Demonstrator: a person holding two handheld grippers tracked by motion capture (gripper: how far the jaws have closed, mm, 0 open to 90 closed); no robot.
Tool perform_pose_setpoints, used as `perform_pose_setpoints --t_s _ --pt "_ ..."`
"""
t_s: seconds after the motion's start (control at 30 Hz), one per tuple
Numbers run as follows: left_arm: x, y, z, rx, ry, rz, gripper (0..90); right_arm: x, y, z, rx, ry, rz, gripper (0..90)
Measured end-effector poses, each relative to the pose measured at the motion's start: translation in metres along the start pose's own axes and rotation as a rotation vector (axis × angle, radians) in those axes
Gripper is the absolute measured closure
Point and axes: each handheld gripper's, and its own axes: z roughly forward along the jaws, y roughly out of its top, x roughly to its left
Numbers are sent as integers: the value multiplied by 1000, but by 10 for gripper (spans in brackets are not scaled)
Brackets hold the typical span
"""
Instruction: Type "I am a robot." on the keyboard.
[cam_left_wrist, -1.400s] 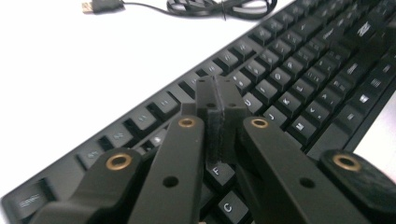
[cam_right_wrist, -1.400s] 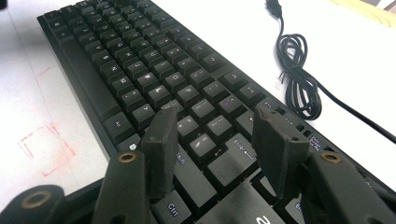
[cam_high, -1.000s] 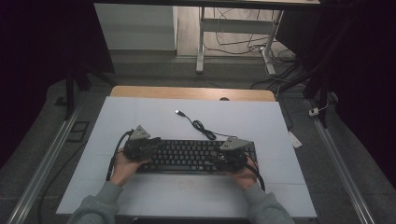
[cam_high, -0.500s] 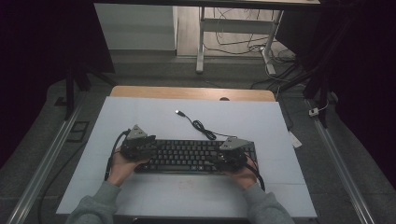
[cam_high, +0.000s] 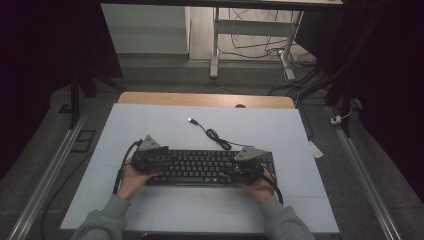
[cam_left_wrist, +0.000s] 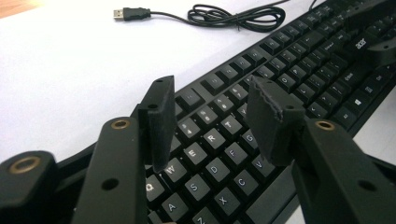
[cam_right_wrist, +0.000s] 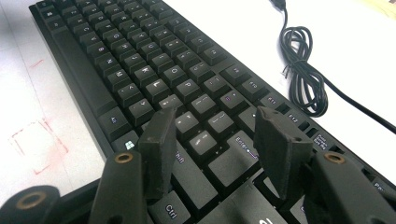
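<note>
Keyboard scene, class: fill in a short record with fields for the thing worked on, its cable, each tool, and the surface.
thing: black keyboard, flat on the table
cable: bundled behind the keyboard, USB plug lying free
left tool: over the letter keys, jaws just opened wider, nothing between them
right tool: over the Enter side, open, gripping nothing
surface: white table

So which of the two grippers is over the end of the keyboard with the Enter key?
The right gripper: its open jaws hang over the Enter key of the keyboard. The left gripper is over the W, E, R letter end.
</note>
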Motion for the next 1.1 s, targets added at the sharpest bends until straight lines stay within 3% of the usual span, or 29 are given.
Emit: perform_pose_setpoints --t_s 0.47,0.73,0.93,1.1 --pt "0 0 0 -7 12 4 516 0 1 2 -11 -2 -1 499" --pt "1 1 -2 -17 12 -2 517 5 9 6 -13 39 3 510" --pt "2 0 -2 -17 11 -5 517 12 19 15 46 49 -57 510" --pt "2 0 -2 -12 11 -1 515 14 21 24 77 64 -67 516"
